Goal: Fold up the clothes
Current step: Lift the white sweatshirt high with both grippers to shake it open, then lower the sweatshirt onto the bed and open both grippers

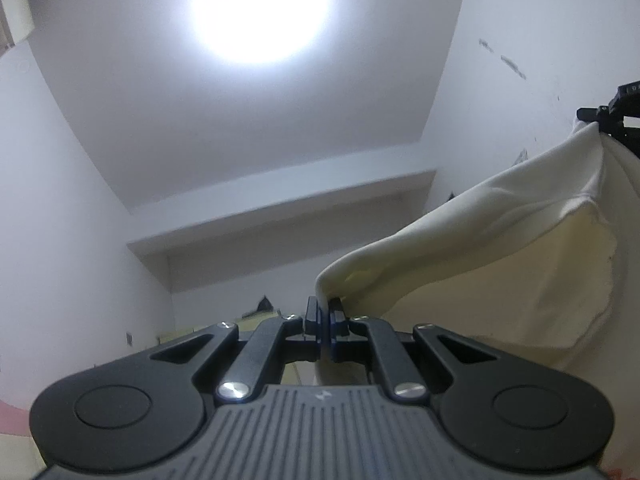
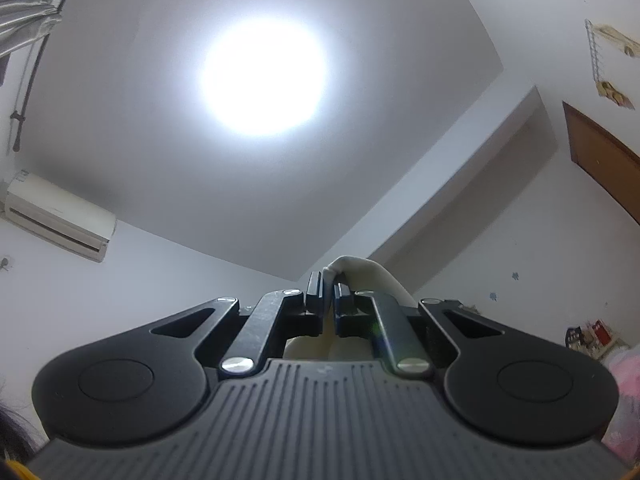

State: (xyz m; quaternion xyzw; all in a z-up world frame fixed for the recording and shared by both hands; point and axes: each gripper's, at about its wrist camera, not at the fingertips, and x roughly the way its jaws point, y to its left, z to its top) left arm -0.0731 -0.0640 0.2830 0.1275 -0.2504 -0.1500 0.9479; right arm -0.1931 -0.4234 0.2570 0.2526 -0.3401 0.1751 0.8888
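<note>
Both cams are pointing pretty much straight up at the ceiling here, so there's not a lot of room to see. One garment in play: a cream-white garment, and it's up in the air, strung between the two grippers. In the left wrist view the left gripper has its fingers pinched together on a bunched corner of the cloth, and from there the fabric sweeps up and off to the right, spreading into a wide panel with a hemmed edge and one seam line running down it. At the far right edge of that same view you can just catch a bit of black hardware where the top corner of the cloth ends, too cropped to say much about it. In the right wrist view the right gripper is clamped on its own fold of the same cream-white garment; the cloth loops over the fingers and drops away to the right behind the linkage, with a bit more of it showing down between the arms. Rest of the room, counted: one big round ceiling light blown out white, one wall air conditioner on the left, one silvery curtain in the top left corner, one brown door on the right, and one ceiling beam crossing the left view.
</note>
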